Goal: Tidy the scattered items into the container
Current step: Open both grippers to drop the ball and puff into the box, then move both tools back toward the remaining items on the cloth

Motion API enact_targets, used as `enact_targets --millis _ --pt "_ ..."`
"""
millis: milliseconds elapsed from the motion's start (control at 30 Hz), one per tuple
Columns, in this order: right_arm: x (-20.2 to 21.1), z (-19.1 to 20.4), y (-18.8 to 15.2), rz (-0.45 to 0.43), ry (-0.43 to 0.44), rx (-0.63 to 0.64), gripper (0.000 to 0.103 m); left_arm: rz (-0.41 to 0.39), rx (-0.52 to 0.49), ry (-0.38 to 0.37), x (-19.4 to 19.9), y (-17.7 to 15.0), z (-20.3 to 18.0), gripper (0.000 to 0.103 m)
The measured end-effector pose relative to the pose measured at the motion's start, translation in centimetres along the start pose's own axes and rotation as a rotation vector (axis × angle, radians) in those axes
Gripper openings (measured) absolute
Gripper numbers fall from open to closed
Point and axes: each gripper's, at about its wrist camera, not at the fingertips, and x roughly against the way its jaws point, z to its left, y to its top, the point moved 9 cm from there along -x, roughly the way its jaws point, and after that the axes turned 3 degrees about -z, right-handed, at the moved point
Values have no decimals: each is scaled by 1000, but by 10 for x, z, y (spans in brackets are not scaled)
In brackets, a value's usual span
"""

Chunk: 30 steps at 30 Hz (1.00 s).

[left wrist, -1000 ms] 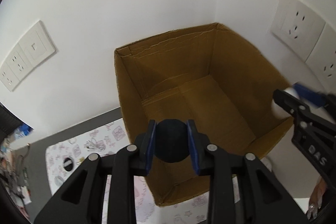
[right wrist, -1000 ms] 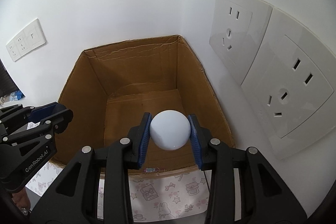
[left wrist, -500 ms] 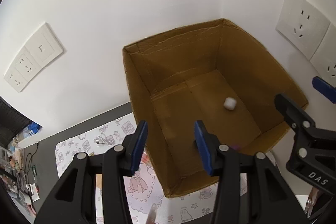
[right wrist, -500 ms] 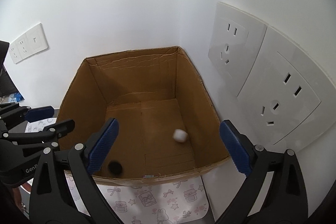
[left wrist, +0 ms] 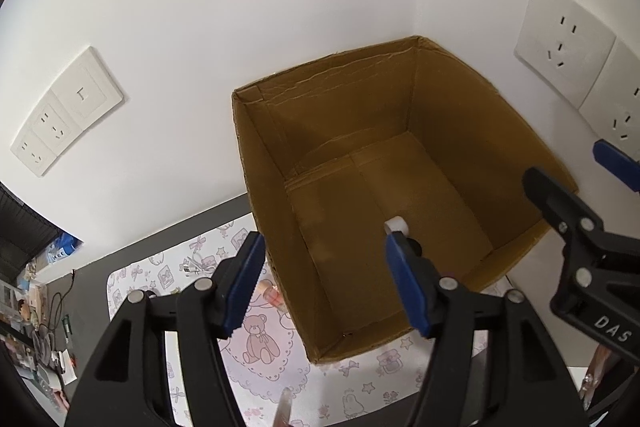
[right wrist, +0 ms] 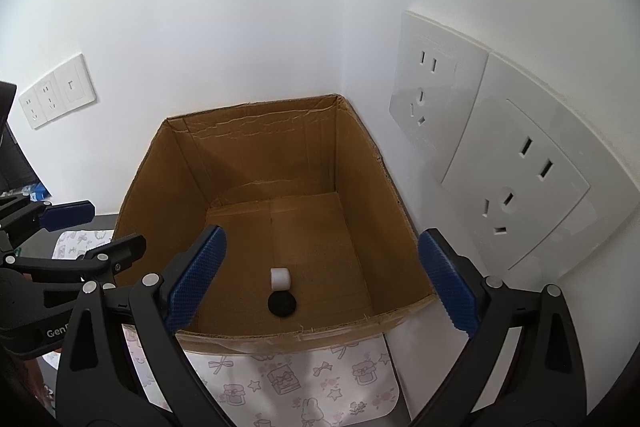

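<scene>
White cylinder and black round piece lie touching on the floor of the cardboard box, toward its near wall, so both count as tidied. Right gripper and left gripper hang above the box rim, jaws wide and empty. Box sits on a patterned mat in the wall corner, likely to stop it sliding.

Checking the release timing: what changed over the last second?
Both let go: the left gripper dropped the black piece, the right gripper the white piece. Both now lie touching on the cardboard box floor. Jaws open. Box unmoved.
</scene>
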Motion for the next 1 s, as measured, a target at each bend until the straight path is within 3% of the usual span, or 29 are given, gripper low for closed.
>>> enact_targets --millis 367,500,733,1000 --pt "15 1 4 -27 20 -15 98 -28 16 39 17 -8 15 62" --pt "24 5 6 -44 33 -14 98 -31 53 26 25 -14 23 62" --pt "39 20 6 -64 53 1 98 -59 96 70 42 -27 50 62" --pt "58 48 6 -93 71 29 98 -1 188 48 47 -62 95 62"
